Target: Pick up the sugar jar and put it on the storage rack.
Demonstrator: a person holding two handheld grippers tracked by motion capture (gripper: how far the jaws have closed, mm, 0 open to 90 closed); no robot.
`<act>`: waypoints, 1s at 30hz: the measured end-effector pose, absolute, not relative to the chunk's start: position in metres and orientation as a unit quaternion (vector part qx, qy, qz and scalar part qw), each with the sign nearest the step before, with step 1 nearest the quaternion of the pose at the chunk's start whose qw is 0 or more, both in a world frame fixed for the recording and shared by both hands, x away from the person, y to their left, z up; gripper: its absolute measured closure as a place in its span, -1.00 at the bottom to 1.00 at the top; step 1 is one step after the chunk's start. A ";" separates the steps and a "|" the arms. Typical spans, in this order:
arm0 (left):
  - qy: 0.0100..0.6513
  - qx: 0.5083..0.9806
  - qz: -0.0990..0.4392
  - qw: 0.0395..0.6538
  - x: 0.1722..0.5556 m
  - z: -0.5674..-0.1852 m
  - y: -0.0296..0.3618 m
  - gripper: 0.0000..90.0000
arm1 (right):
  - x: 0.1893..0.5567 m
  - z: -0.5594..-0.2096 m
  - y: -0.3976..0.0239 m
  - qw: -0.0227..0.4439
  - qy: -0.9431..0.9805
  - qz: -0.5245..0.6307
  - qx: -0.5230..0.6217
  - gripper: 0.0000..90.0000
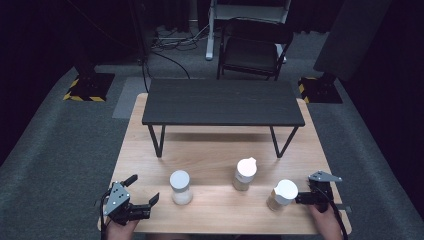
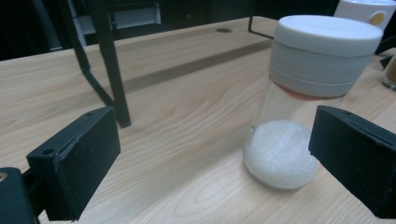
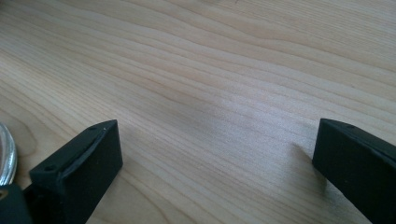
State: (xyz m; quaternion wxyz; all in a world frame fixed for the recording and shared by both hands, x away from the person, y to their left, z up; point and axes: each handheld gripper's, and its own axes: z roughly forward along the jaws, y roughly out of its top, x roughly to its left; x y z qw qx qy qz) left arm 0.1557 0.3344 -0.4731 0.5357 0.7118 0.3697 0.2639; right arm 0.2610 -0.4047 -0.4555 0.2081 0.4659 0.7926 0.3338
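Left gripper point(image 1: 141, 192) jaws wide, salt jar point(image 1: 180, 186) beside

A light wooden table point(image 1: 150, 150) carries a low black shelf stand point(image 1: 222, 101) at its far half and three white-capped jars in a row along the near half. The jar of white grains point(image 1: 180, 187) stands just beside the left gripper point(image 1: 142, 189), the middle jar point(image 1: 244, 173) is farther off, and the third jar point(image 1: 282, 194) stands just beside the right gripper point(image 1: 300, 199).

High view is set above the near edge, looking forward and down on the whole wooden table point(image 1: 215, 150). Gripper views sit low and close to the tabletop; the white-lidded jar point(image 2: 299, 93), right of frame, is shared with the high view's lower centre.
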 end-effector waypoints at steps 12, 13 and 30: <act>0.345 0.716 0.247 0.555 0.168 -0.466 0.325 -0.98 | 0.263 -0.455 -0.404 0.209 0.792 0.332 0.468 -0.99; 0.344 0.714 0.244 0.559 0.168 -0.466 0.324 -0.98 | 0.263 -0.456 -0.404 0.209 0.792 0.333 0.468 -0.99; 0.315 0.724 0.226 0.571 0.180 -0.463 0.310 -0.99 | 0.263 -0.455 -0.404 0.209 0.792 0.332 0.468 -0.99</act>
